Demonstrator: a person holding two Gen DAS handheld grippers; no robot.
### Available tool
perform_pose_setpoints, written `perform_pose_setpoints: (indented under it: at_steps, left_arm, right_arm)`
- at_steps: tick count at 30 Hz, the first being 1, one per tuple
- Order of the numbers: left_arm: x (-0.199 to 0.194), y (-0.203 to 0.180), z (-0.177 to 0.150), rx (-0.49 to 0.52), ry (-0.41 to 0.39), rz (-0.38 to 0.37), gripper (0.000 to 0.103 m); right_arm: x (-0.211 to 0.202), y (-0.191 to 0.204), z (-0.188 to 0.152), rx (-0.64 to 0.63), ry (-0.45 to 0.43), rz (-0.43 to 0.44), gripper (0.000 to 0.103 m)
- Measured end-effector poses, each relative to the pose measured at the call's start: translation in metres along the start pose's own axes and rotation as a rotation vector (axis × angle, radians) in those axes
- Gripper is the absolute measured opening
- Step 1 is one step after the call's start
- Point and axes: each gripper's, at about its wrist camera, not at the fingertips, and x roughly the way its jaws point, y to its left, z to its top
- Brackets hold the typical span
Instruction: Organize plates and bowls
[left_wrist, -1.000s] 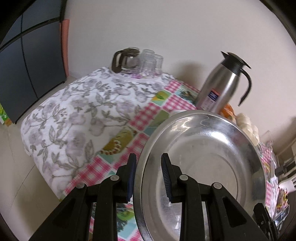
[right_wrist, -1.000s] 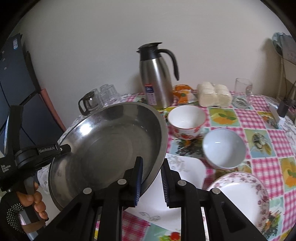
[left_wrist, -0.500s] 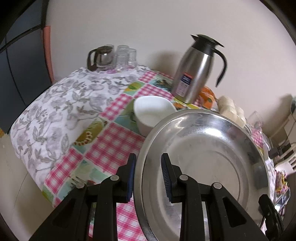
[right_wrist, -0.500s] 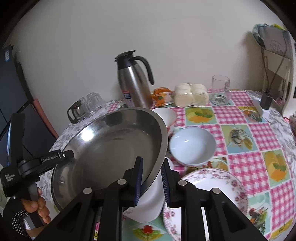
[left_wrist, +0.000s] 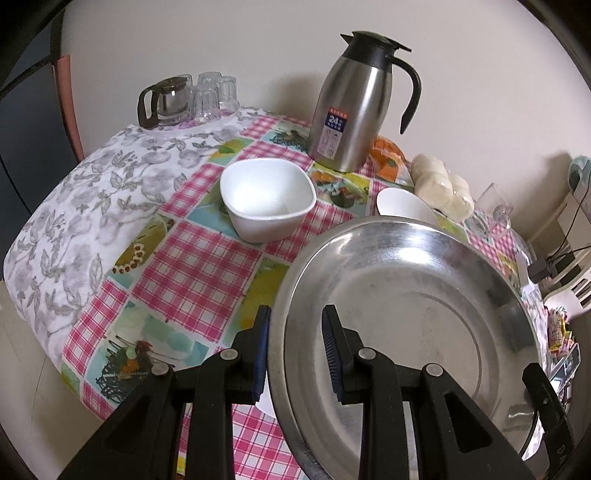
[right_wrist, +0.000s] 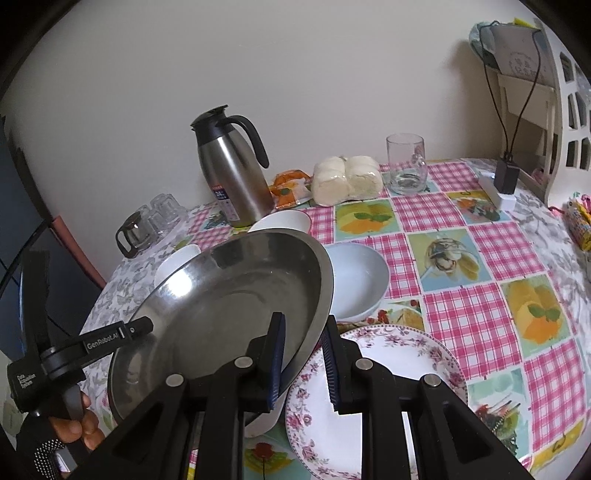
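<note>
A wide steel plate (left_wrist: 406, 295) hangs tilted above the table, held by opposite rims. My left gripper (left_wrist: 295, 310) is shut on its near rim, one blue pad on each side. My right gripper (right_wrist: 303, 319) is shut on the other rim of the steel plate (right_wrist: 229, 295). Below it lie a floral plate (right_wrist: 388, 387), a pale blue bowl (right_wrist: 354, 277) and a white dish (right_wrist: 262, 421), partly hidden. A white square bowl (left_wrist: 266, 199) stands farther back, with another white bowl (left_wrist: 402, 206) behind the plate's far rim.
A steel thermos (left_wrist: 351, 103), a glass pot with tumblers (left_wrist: 184, 99), wrapped buns (right_wrist: 347, 179), an orange packet (right_wrist: 290, 188) and a glass mug (right_wrist: 406, 162) stand along the wall. A charger (right_wrist: 504, 181) sits at the right. A person's hand (right_wrist: 74, 424) holds the left gripper at the table's left edge.
Both grippers have carried the steel plate sideways along the table, away from the floral-cloth end. The white square bowl has come into the left view, and the floral plate now lies under the right gripper.
</note>
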Motion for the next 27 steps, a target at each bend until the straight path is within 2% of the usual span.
perform_pose_setpoints:
  at_steps: [27]
  left_arm:
    - [0.048, 0.029, -0.007, -0.058, 0.151, 0.092, 0.031]
  right_arm:
    - [0.069, 0.016, -0.029, -0.044, 0.203, -0.049, 0.024]
